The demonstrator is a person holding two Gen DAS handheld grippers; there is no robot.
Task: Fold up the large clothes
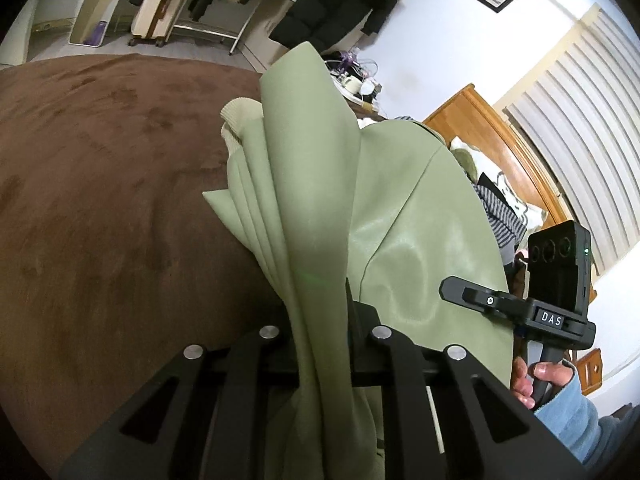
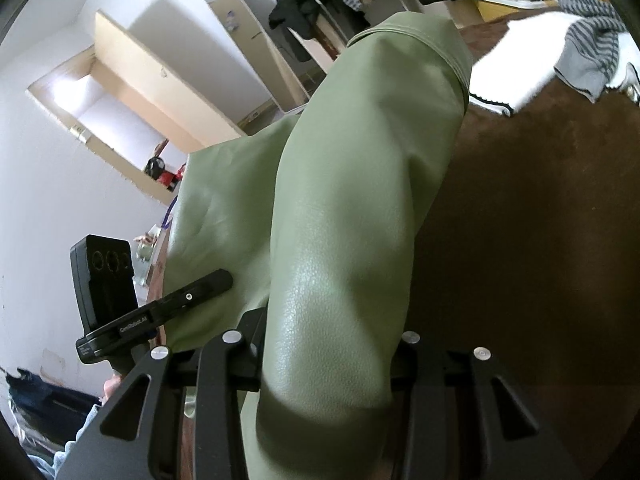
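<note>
The green garment (image 1: 320, 240) hides both tools' fingertips and pads.

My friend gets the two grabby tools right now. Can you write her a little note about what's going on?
Left tool: shut on a bunched part of the green jacket, held above the brown blanket.
Right tool: shut on a thick sleeve-like part of the same jacket.
Done: jacket gripped by both tools and held up.
Left: lay it flat on the blanket and fold it. A striped garment waits on the bed, unfolded.

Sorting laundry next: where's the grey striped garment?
The striped garment lies at the right wrist view's upper right, on the brown blanket beside a white cloth.
</note>
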